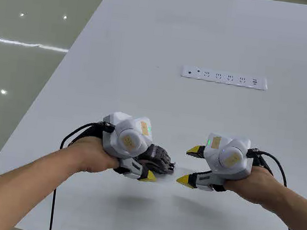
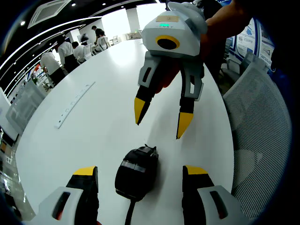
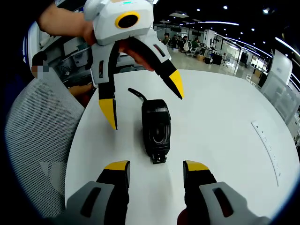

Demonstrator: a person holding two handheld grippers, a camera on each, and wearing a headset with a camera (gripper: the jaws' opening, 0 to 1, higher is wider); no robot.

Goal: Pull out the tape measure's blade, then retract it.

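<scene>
One tape measure (image 1: 158,158) between left gripper (image 2: 139,171), right gripper (image 1: 189,165).

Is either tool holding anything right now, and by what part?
Nothing is held. The tape measure lies on the table between the left tool's open jaws, untouched; the right tool is open too.

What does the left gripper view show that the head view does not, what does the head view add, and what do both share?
Left gripper view: people standing in the background and a mesh chair. Head view: the person's forearms and the glossy floor. Both: the white table, the power strip, the black tape measure, the open left gripper flanking it and the open right gripper facing it.
</scene>
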